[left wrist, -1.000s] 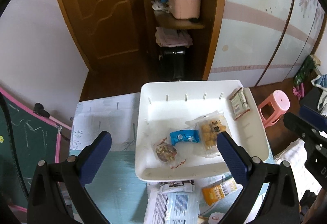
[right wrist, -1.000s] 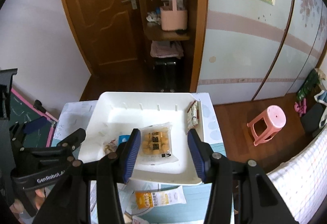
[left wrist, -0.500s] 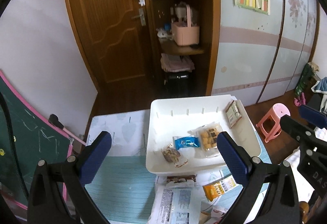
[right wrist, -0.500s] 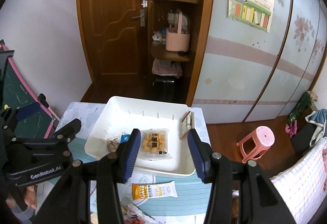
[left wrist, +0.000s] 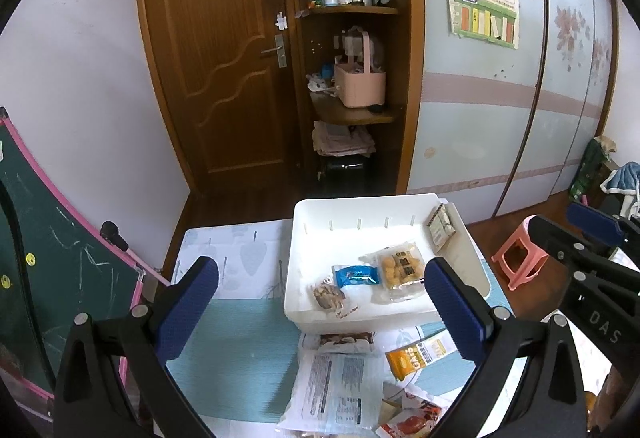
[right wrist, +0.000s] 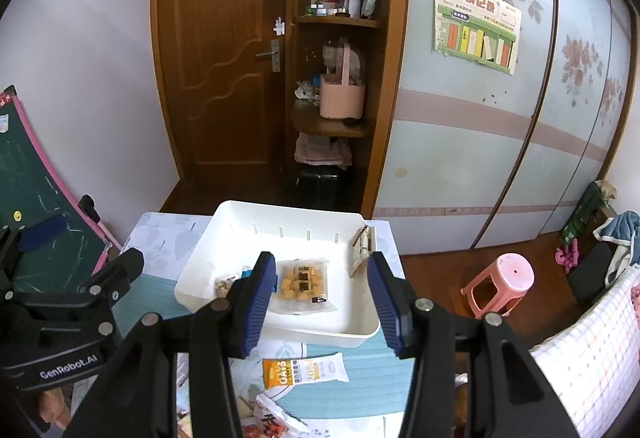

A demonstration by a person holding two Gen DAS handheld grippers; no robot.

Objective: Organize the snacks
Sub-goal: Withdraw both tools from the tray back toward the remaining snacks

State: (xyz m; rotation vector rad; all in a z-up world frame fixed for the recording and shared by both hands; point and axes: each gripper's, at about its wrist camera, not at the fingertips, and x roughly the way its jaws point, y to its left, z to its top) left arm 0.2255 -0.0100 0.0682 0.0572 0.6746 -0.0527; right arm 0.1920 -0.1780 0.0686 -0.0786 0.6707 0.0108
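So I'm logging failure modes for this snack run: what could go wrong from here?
The white bin sits near the table's right edge; a nudge while dropping snacks could push it toward the floor. The remaining packets overlap: the orange oats packet lies clear, but the red-and-white packet sits in a pile, so an open claw might catch two.

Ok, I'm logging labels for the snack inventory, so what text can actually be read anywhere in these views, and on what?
"OATS": on the orange and white snack packet lying on the table in front of the white tray.
"GenRobot.AI": on the black body of the left gripper.
"DAS": partial lettering on the right gripper.
Wall poster: headline characters and small print too blurred to read.
Packets inside the tray and the large white packet: print too small to read.
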